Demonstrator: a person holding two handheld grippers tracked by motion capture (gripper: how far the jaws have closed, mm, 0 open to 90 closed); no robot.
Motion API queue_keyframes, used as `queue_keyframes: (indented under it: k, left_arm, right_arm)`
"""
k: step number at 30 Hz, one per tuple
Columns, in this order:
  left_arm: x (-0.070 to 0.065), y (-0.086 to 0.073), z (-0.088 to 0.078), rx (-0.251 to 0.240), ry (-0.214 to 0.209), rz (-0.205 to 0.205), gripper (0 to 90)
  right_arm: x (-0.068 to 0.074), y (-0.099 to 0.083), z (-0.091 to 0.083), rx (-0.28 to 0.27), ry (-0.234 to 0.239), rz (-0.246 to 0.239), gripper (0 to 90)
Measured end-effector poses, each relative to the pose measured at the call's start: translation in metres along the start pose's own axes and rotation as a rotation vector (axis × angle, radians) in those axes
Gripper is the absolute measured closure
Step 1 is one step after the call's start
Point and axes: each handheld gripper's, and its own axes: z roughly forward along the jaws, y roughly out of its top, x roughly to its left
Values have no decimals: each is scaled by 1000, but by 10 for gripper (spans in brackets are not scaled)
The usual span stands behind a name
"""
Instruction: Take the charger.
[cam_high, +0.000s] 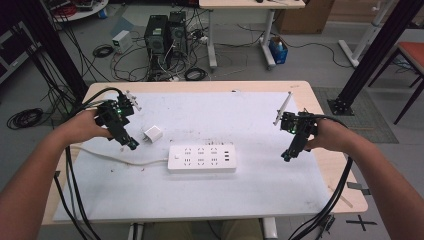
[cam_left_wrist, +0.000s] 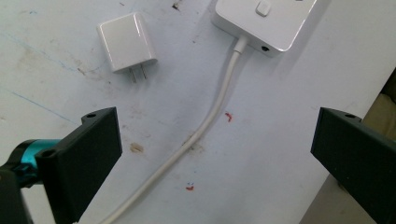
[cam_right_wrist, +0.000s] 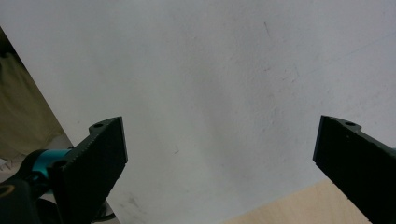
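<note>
left tongs (cam_left_wrist: 212, 158) open over cord (cam_left_wrist: 205, 126), charger's (cam_left_wrist: 126, 42) prongs visible | right tongs (cam_right_wrist: 219, 163) open over bare white sheet (cam_right_wrist: 210, 70) near table edge | power strip (cam_high: 201, 158) mid-table | computers (cam_high: 165, 35) on floor

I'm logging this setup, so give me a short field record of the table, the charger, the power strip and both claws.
surface: white mat on a light wooden table
charger: small white square plug adapter, lying flat, prongs bare, unplugged
strip: white rectangular plastic power strip, mid-table, white cable trailing left
left claw: open, empty, next to the adapter
right claw: open, empty, above bare mat, right of strip
</note>
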Motion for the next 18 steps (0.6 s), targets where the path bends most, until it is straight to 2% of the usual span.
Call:
queue_keyframes:
  k: [5, 9, 14, 18]
  left_arm:
    - [0, 1, 0, -4, 15, -5, 19]
    - [1, 1, -1, -27, 33, -23, 19]
    - [1, 2, -1, -35, 46, -19, 19]
    - [5, 4, 0, -44, 62, -35, 19]
  right_arm:
    - [0, 1, 0, -9, -4, 5, 22]
    - [2, 1, 0, -17, -11, 15, 23]
    - [5, 2, 0, -15, -16, 20, 22]
    - [5, 2, -1, -25, -12, 25, 23]
